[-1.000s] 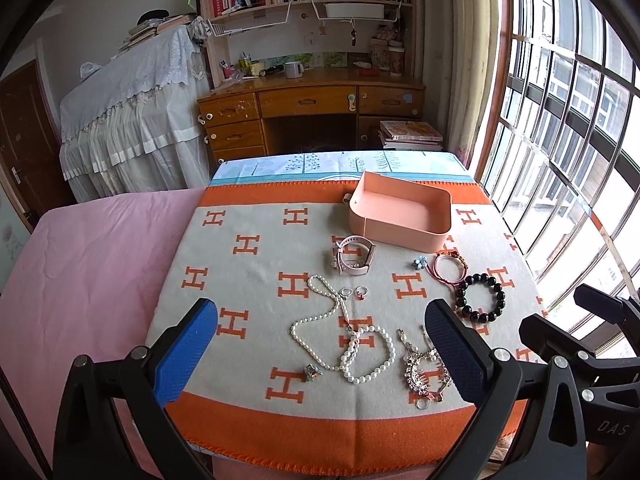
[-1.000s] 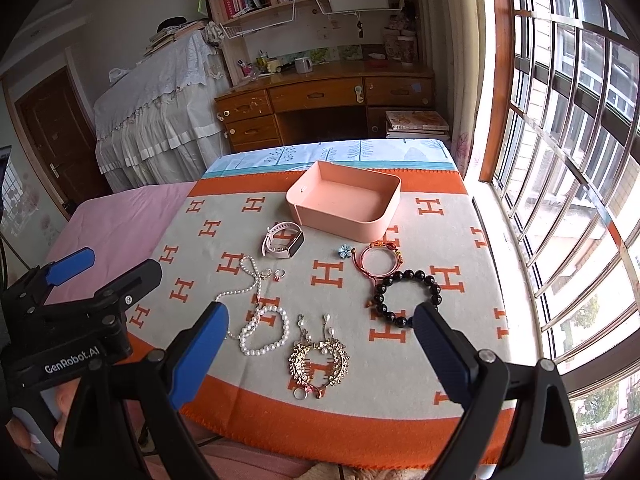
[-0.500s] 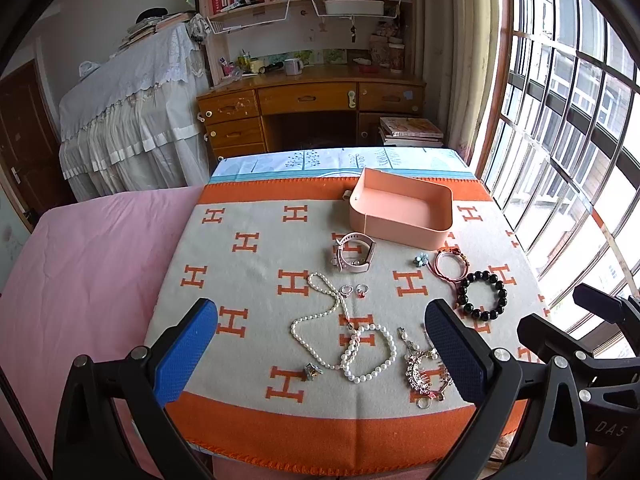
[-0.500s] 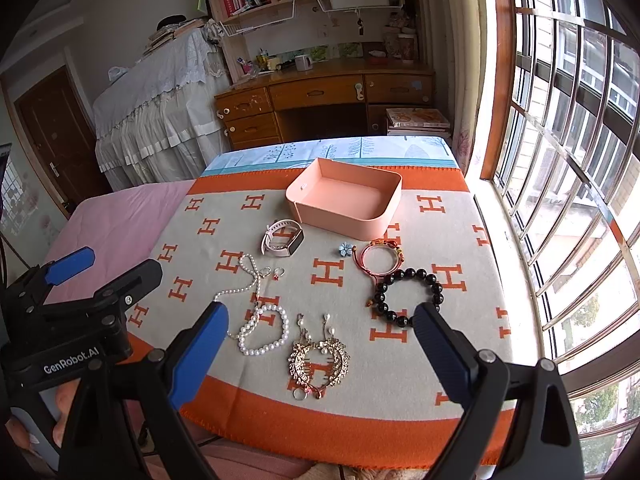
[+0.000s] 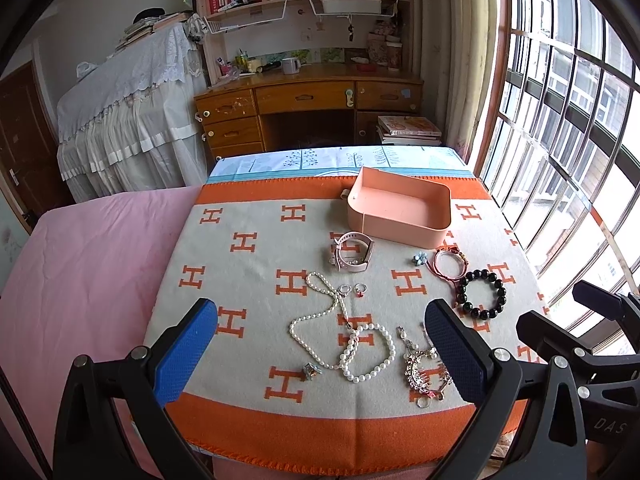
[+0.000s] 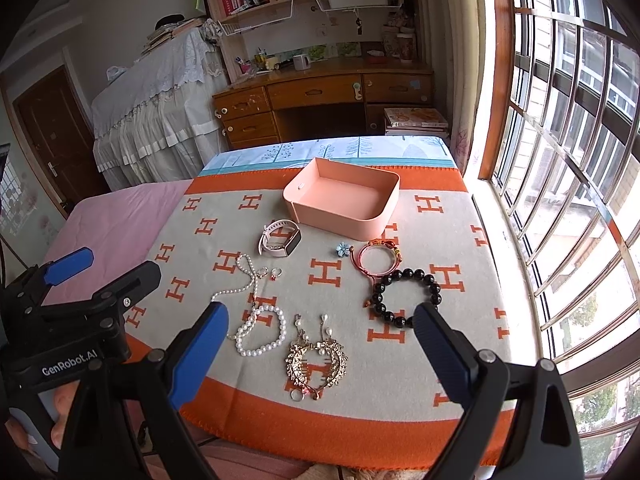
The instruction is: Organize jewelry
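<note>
Task not begun: pink tray (image 6: 362,222) seemingly empty, all jewelry on blanket (image 6: 400,360); left gripper (image 5: 320,356), right gripper (image 6: 320,354) spread wide, holding nothing

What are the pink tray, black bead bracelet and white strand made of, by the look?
Pink tray: probably moulded plastic, matte, with thin even walls and rounded corners. Black bead bracelet: glossy beads with highlights, maybe polished stone or glass; cannot tell which. White strand: small pearly round beads with a soft sheen, real or imitation pearl unclear.
</note>
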The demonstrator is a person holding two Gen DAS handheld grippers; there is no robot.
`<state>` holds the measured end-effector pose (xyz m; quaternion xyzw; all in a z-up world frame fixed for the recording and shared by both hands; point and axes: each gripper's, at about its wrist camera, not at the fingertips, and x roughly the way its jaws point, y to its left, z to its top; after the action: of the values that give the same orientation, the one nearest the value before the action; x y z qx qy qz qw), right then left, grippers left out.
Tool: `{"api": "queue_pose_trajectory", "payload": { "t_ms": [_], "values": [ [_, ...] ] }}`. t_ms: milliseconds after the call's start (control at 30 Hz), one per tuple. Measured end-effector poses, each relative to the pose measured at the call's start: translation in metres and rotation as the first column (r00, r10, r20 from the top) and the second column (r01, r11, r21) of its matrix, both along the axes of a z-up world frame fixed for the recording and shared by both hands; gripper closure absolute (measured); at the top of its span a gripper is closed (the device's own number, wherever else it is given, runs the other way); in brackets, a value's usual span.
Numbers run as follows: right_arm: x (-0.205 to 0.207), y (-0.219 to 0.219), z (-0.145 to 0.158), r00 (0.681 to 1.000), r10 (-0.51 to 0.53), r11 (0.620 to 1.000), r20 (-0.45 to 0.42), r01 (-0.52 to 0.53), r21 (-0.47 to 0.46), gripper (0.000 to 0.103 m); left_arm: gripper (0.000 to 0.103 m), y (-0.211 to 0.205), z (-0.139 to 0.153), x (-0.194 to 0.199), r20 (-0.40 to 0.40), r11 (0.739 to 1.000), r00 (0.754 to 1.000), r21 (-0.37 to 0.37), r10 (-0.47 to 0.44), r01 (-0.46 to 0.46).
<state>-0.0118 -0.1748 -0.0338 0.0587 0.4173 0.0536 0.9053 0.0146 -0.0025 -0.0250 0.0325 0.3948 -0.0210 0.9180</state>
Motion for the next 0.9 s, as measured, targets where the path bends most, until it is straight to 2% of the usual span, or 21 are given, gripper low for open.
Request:
{"api": "queue_pose_trajectory", "payload": {
  "t_ms": [500,700,900],
  "values": [
    [0.0,0.0,0.0,1.0,0.001,1.0,-0.003,-0.001,-0.001,0.008,0.001,-0.004,0.001,0.002,-0.004,1.0,1.0,-0.013,-0.023,0.023],
    [0.003,-0.003,-0.003,1.0,-0.001,1.0,-0.014,0.001,0.007,0.008,0.001,-0.008,0.001,0.009,-0.033,0.998,0.998,-0.021,-0.058,0.057],
    [0.013,-0.012,-0.008,1.0,-0.007,1.0,-0.03,0.008,0.022,0.008,0.001,-0.009,-0.008,0.023,-0.087,0.993,0.991,-0.067,-0.101,0.096]
  ]
}}
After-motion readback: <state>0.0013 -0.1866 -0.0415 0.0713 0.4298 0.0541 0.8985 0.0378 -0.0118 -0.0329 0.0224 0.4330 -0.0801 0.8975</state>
